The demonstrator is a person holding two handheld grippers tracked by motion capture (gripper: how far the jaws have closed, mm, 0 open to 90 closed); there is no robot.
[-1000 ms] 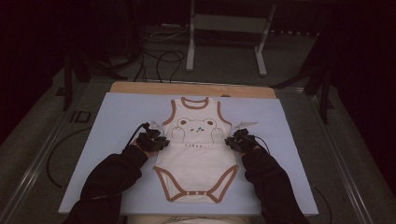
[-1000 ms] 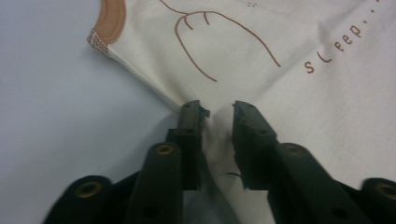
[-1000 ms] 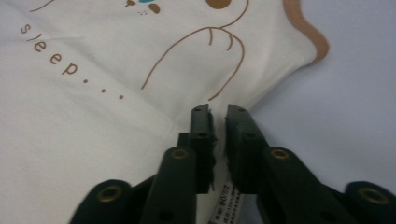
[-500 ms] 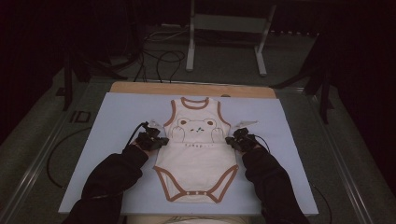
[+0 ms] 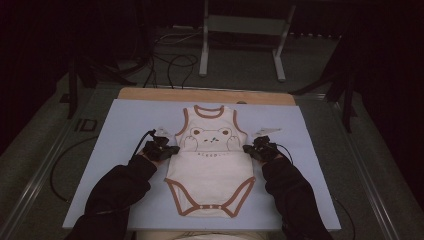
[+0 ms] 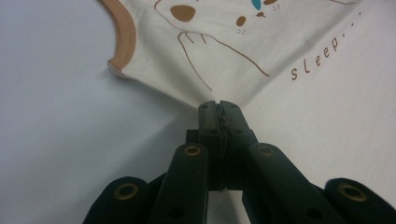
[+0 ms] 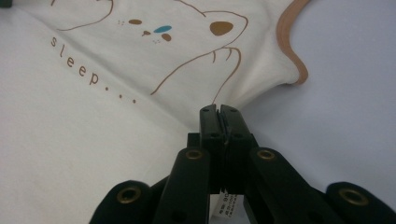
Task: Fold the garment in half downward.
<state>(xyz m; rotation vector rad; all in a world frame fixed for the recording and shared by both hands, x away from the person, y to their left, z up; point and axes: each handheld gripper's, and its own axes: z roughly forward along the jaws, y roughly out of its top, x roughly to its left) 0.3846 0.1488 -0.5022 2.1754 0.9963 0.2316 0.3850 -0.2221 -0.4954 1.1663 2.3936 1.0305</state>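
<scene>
A pale blue mat (image 5: 125, 150) covers the wooden table (image 5: 200, 95) in a dark room, cables (image 5: 170, 62) and a metal stand (image 5: 240, 45) beyond. Between the grippers lies the bodysuit (image 5: 210, 170), neck away from the person, long axis running away. The left gripper (image 6: 219, 106) and right gripper (image 7: 219, 109) have just closed, each apparently pinching a side seam.

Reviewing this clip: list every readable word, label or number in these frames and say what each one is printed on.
"sleep..." in brown letters on the chest of the cream baby bodysuit, below the bear print, read in the right gripper view.
"sleep..." is the same print in the left gripper view.
The white tag behind the right tongs has print too small to read.
In the high view the chest lettering is too small to read.
</scene>
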